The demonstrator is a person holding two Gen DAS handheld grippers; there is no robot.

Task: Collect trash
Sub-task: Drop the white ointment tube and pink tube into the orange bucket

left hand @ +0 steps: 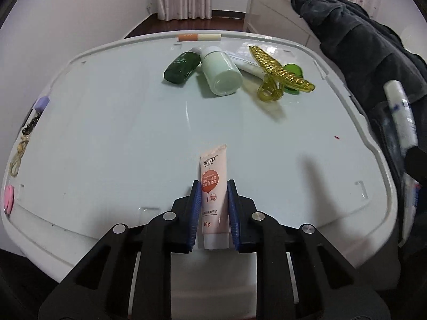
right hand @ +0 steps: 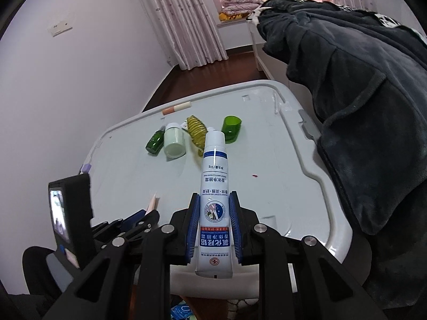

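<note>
My left gripper [left hand: 213,186] is shut on a small pink-and-white cream tube [left hand: 214,184], held above the near edge of the white bin lid [left hand: 106,133]. My right gripper [right hand: 214,200] is shut on a long white-and-blue tube [right hand: 213,186], also seen at the right edge of the left wrist view [left hand: 401,117]. On the lid's far side lie a dark green bottle [left hand: 181,66], a pale green bottle [left hand: 221,73], a yellow hair claw [left hand: 280,73], a green cap [left hand: 292,73] and a white tube [left hand: 245,64].
An orange-and-cream stick [left hand: 198,36] lies on the lid's far rim. A purple piece [left hand: 41,103], a beaded cord [left hand: 24,138] and a pink item [left hand: 8,196] sit at the left rim. A dark blanket [right hand: 360,106] hangs at the right. The left gripper's body [right hand: 72,213] shows low left.
</note>
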